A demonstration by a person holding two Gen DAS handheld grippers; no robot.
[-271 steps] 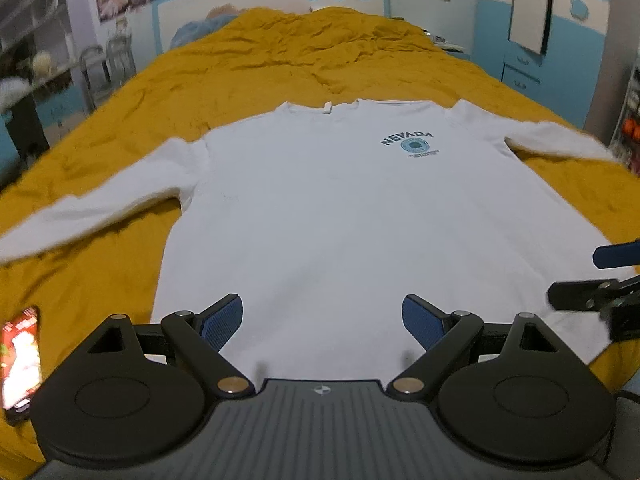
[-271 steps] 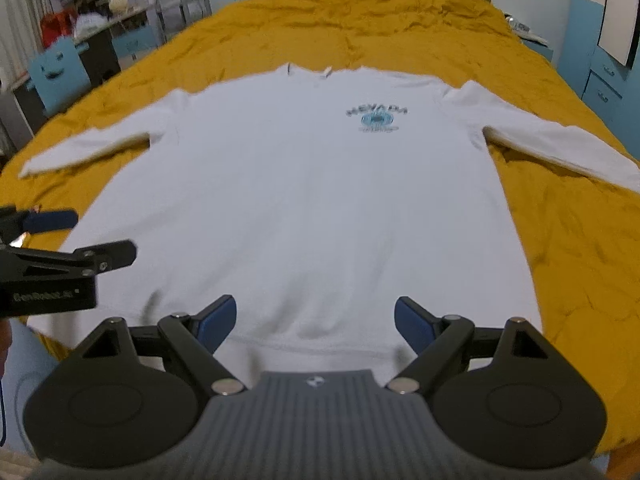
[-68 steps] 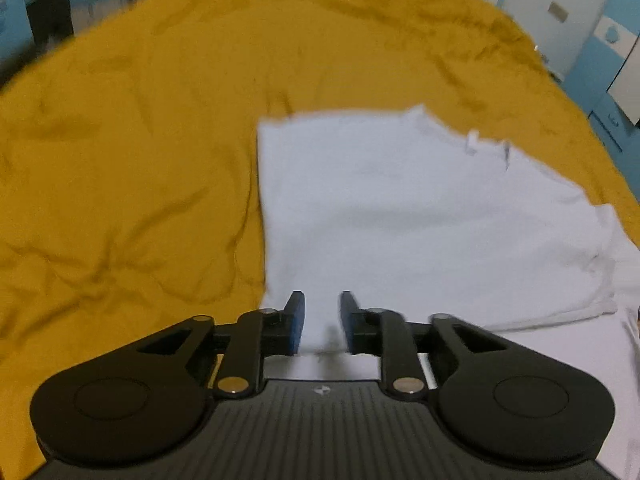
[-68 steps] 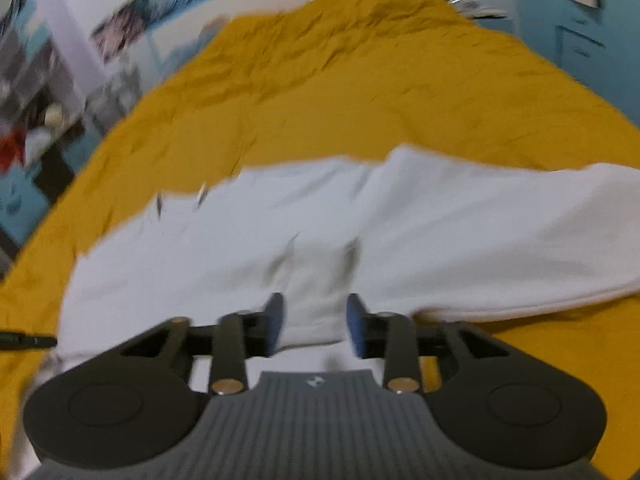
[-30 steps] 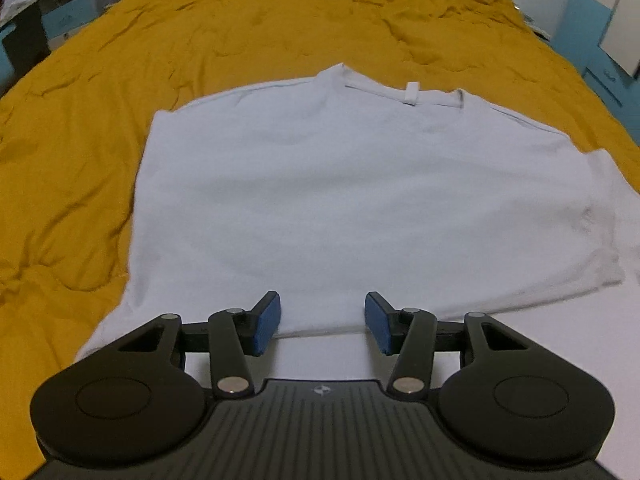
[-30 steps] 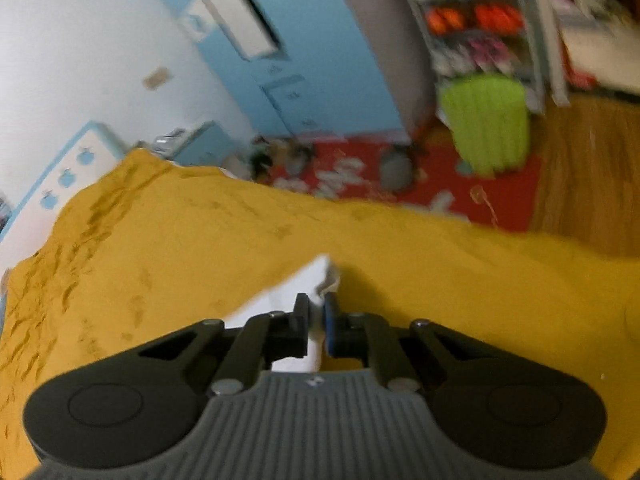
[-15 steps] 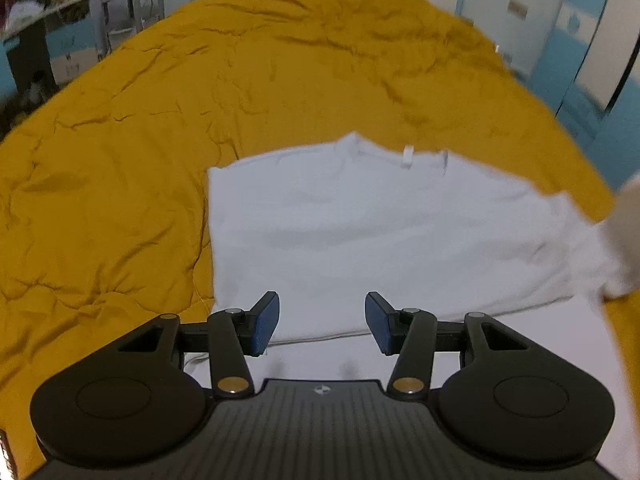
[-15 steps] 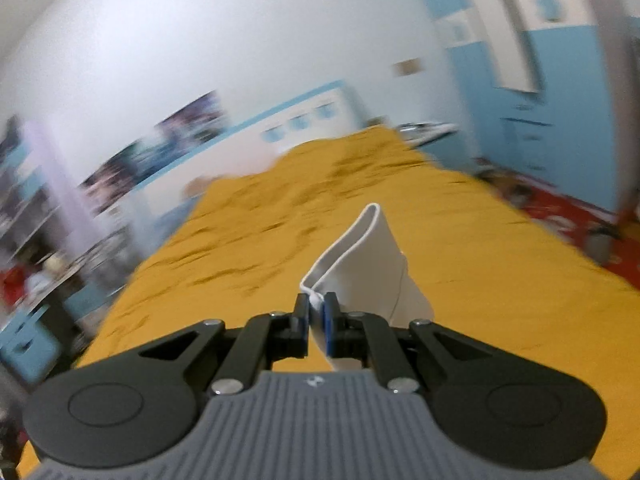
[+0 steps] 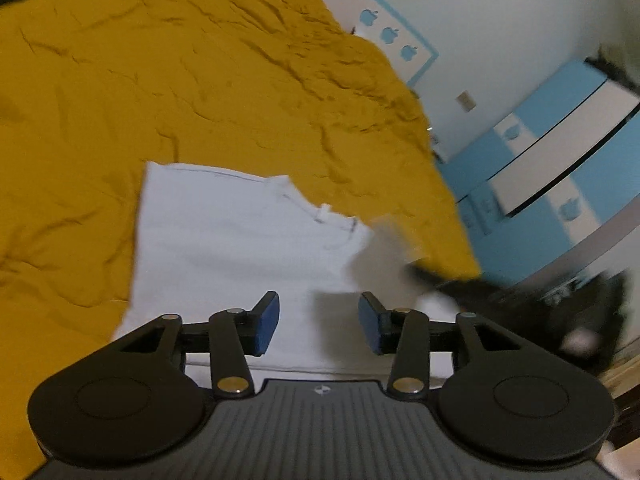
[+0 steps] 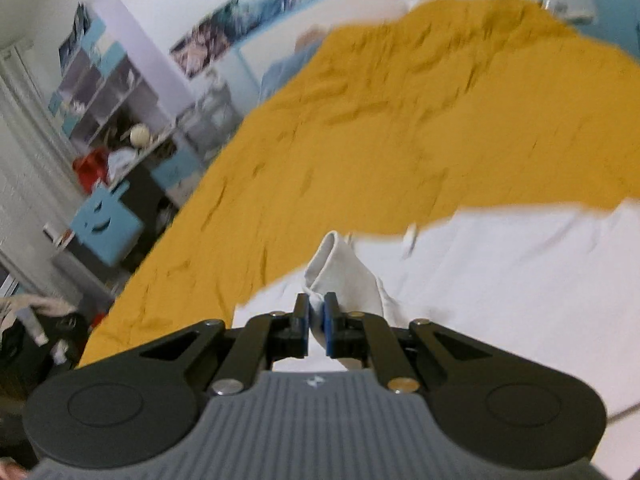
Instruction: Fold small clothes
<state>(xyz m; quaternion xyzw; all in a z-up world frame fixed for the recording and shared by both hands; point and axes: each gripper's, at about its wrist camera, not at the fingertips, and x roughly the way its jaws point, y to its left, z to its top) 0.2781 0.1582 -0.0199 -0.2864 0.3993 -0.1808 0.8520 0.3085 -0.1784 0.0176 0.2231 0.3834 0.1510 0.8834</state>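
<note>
On the wrinkled mustard-yellow bedspread (image 9: 224,92), a folded white cotton sweatshirt (image 9: 224,248) is lying toward the bed's near edge.

The right gripper (image 10: 316,322) is pinching a white sleeve cuff (image 10: 340,272) above the garment, while the left gripper (image 9: 318,322) is hovering spread over its near hem. Blue-and-white wardrobes (image 9: 560,160) are lining the wall past the bed's far corner; cluttered shelves (image 10: 116,112) are standing beside its other edge.
</note>
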